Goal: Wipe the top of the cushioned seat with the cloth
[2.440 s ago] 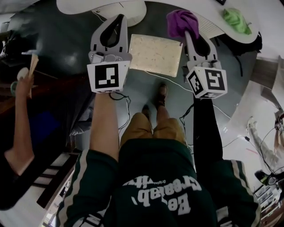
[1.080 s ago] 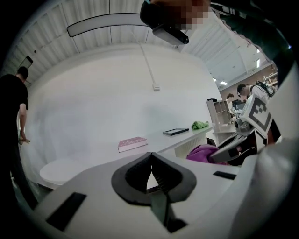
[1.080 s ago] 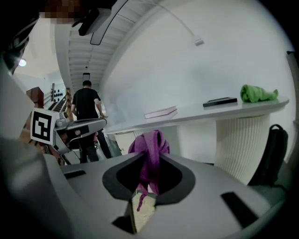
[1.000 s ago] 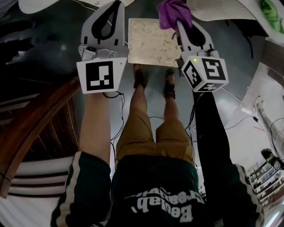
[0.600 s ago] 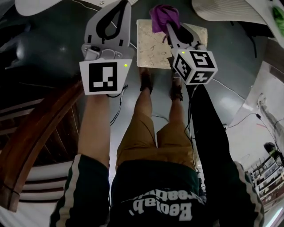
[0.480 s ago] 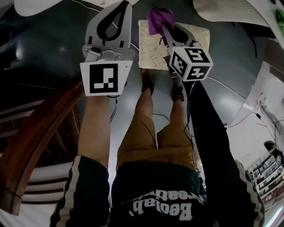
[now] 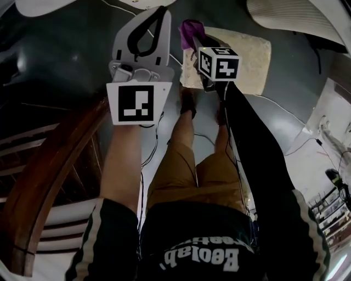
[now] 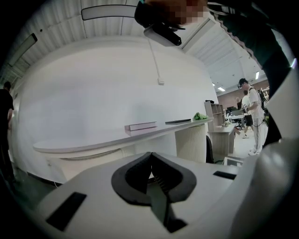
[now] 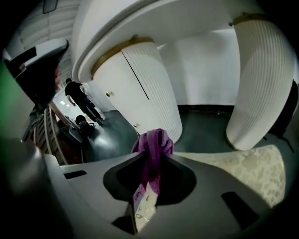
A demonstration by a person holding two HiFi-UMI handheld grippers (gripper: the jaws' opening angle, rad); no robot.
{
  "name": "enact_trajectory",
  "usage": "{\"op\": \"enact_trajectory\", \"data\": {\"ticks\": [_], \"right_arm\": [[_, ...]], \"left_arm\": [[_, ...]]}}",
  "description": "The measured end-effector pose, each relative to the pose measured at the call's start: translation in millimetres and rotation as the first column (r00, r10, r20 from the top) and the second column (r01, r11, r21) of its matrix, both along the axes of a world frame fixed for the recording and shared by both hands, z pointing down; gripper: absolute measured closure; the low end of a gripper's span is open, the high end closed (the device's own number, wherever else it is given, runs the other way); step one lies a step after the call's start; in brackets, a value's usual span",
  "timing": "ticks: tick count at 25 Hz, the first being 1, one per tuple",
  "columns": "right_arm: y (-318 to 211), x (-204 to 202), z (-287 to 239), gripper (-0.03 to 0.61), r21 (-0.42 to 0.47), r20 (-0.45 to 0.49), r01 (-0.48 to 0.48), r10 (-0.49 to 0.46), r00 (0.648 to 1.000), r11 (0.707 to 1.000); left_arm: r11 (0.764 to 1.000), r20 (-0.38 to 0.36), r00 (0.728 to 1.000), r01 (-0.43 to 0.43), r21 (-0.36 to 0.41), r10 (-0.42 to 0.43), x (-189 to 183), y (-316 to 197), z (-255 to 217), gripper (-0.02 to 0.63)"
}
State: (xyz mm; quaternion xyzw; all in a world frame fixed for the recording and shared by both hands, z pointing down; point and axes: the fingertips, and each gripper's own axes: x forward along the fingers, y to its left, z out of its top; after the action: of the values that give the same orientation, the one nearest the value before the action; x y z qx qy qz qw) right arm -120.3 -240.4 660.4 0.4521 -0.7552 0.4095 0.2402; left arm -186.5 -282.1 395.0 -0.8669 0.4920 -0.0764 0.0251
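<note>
Head view, upper centre: right gripper (image 7: 193, 37) pinches purple cloth (image 7: 189, 26) by cushioned seat (image 7: 249, 55); left gripper (image 7: 160, 11) closed, empty. Best press cloth flat, sweep whole top.

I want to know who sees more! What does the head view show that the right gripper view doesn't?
Only the head view shows the person's legs and dark green top, seen from above. Only the right gripper view shows two ribbed white pillars under a white counter, and a person far off. Both show the purple cloth pinched in the right gripper, with the cream cushioned seat just beyond it.
</note>
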Motion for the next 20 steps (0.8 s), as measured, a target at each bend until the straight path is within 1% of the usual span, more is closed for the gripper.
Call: {"op": "enact_trajectory", "data": {"ticks": [2, 3, 5, 6, 10, 14, 17, 20], "right_arm": [[4, -4, 19, 0.526, -0.074, -0.028, 0.002, -0.004, 1.000, 0.997], [6, -2, 25, 0.526, -0.099, -0.057, 0.005, -0.011, 0.998, 0.995], [10, 5, 34, 0.526, -0.133, -0.121, 0.003, -0.019, 0.992, 0.991], [12, 9, 37, 0.526, -0.142, -0.136, -0.001, -0.019, 0.991, 0.990], [14, 18, 39, 0.528, -0.142, -0.142, 0.004, -0.024, 0.990, 0.990], [12, 31, 38, 0.528, -0.144, -0.156, 0.011, -0.034, 0.987, 0.990], [14, 50, 36, 0.528, -0.147, -0.173, 0.007, -0.033, 0.984, 0.989], [15, 79, 36, 0.528, -0.149, -0.199, -0.010, -0.020, 0.980, 0.989]], "left_arm": [[1.000, -0.011, 1.000, 0.007, -0.004, -0.008, -6, -1, 1, 0.598], [1.000, -0.015, 1.000, 0.011, -0.007, -0.011, -9, -2, 1, 0.598], [1.000, -0.020, 1.000, 0.017, -0.011, -0.017, -12, -1, 3, 0.598], [1.000, -0.021, 1.000, 0.020, -0.014, -0.020, -12, -1, 4, 0.598], [0.999, -0.029, 0.999, 0.029, -0.027, -0.030, -13, 1, 8, 0.598], [0.999, -0.018, 1.000, 0.024, -0.026, -0.024, -3, 2, 5, 0.598], [1.000, -0.028, 0.999, 0.021, -0.022, -0.021, 10, 2, 1, 0.598], [1.000, -0.023, 1.000, 0.008, -0.024, -0.009, 25, 4, -2, 0.598]]}}
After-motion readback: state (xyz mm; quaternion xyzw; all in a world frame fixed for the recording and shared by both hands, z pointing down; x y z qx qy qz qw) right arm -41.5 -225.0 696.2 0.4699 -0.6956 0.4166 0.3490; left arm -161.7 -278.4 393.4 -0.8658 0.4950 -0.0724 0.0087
